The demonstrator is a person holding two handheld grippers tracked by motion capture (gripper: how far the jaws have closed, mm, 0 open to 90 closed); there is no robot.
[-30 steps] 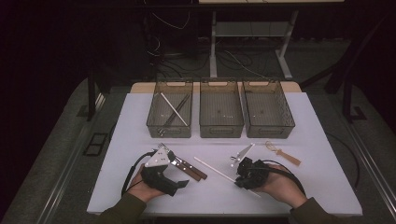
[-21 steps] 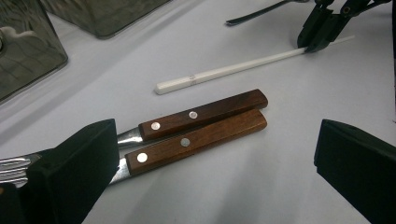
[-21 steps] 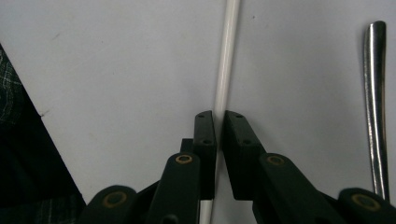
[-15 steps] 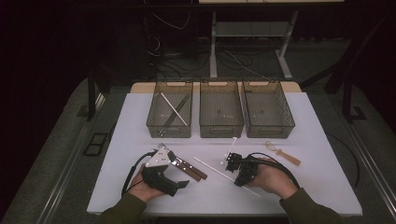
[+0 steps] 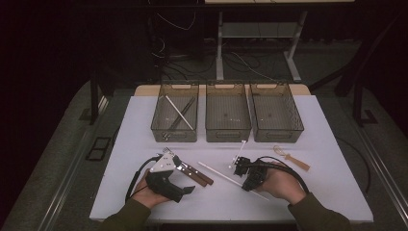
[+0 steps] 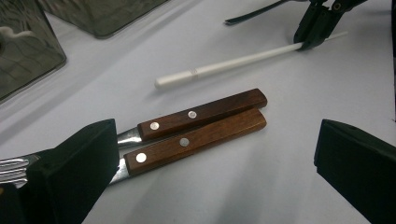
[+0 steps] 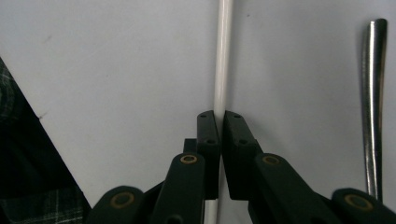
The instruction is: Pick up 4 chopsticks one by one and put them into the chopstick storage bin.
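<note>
— Jaws, from above? Right gripper (image 5: 248,175) clamps the white chopstick (image 5: 219,173) on the table (image 5: 327,192), beside two wooden-handled knives (image 5: 197,174).

— Gripper views? Left gripper (image 6: 215,168) gapes wide, empty; right pads pinch the stick mid-shaft. Lift level.

The worktop (image 5: 144,120) is a white rectangular surface. Along its far edge three clear plastic bins stand side by side: the left bin (image 5: 175,134), the middle bin (image 5: 228,134) and the right bin (image 5: 277,132). Nearer the person, two wooden-handled pieces of cutlery (image 5: 195,174) lie touching, side by side. Just to their right a long white stick (image 5: 216,172) lies slanted on the surface. Beyond it rests a small white plastic utensil (image 5: 239,151), and near the right side a small wooden spoon (image 5: 292,159) lies flat, well apart from the bins.
</note>
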